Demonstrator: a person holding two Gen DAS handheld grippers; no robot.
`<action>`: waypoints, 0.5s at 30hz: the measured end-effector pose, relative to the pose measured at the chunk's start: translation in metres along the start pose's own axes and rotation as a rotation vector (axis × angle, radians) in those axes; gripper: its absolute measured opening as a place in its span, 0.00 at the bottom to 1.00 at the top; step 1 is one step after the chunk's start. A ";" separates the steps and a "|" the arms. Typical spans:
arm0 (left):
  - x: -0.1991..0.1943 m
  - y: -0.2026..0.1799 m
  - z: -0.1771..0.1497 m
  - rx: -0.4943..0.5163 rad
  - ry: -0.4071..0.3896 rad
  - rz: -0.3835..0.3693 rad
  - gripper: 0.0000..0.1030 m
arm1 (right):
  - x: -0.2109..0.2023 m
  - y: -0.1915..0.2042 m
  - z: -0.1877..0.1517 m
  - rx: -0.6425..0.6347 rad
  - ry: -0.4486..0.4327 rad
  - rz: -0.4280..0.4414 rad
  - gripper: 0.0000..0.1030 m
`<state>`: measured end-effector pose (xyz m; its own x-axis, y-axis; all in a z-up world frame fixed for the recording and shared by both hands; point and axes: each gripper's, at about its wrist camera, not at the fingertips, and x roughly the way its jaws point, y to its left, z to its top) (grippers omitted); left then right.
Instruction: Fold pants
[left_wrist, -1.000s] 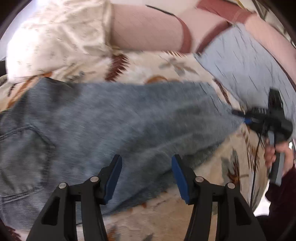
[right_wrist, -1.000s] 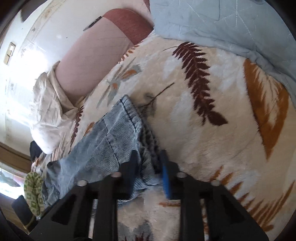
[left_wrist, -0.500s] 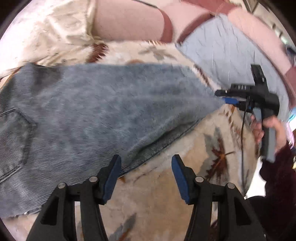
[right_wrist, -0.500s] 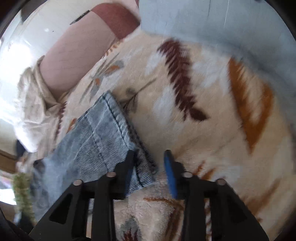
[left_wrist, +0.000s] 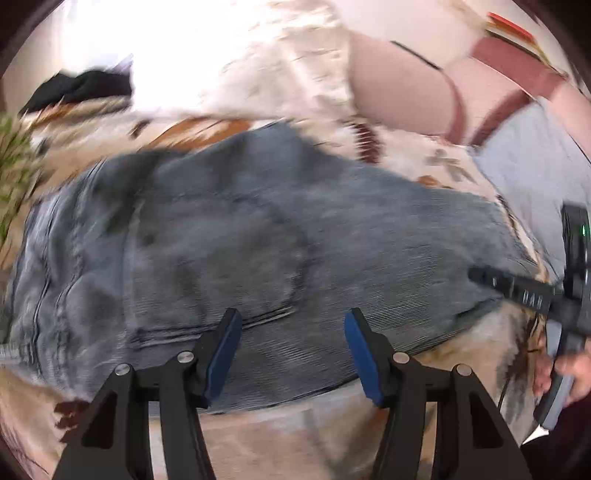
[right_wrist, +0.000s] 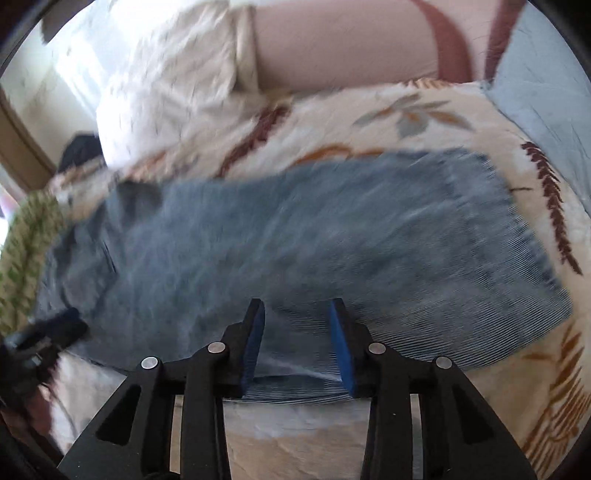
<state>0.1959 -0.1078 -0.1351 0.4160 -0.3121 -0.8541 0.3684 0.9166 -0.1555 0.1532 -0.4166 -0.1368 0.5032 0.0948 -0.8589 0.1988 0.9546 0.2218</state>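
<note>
Blue denim pants (left_wrist: 258, 240) lie flat across the leaf-patterned blanket, waist to the left and hem to the right; they also fill the right wrist view (right_wrist: 314, 240). My left gripper (left_wrist: 291, 354) is open and empty, hovering over the near edge by a back pocket. My right gripper (right_wrist: 297, 339) is open and empty, over the near edge of the leg. The right gripper also shows in the left wrist view (left_wrist: 524, 295) at the hem end. The left gripper shows blurred at the far left of the right wrist view (right_wrist: 48, 332).
A cream fleece blanket (right_wrist: 369, 110) with brown leaves covers the bed. A white pillow (left_wrist: 240, 66), a pink bolster (right_wrist: 340, 48) and a pale blue quilt (left_wrist: 535, 166) lie at the back. A green patterned cloth (right_wrist: 26, 251) lies at the left edge.
My right gripper let go of the hem, opened and pulled back, now facing the pants' near edge. My left gripper swung left toward the waist and pocket, still open.
</note>
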 end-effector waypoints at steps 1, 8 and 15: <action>0.002 0.006 -0.004 -0.013 0.012 -0.004 0.57 | 0.003 0.006 -0.005 -0.020 0.016 -0.020 0.33; -0.004 0.007 -0.028 0.088 -0.019 -0.003 0.56 | -0.006 0.019 -0.041 -0.091 0.066 -0.106 0.33; -0.023 0.015 -0.030 0.152 -0.041 -0.053 0.56 | -0.016 0.018 -0.039 -0.042 0.072 -0.076 0.36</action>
<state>0.1668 -0.0795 -0.1327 0.4251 -0.3718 -0.8252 0.5110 0.8511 -0.1203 0.1155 -0.3902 -0.1372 0.4262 0.0403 -0.9037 0.1982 0.9706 0.1367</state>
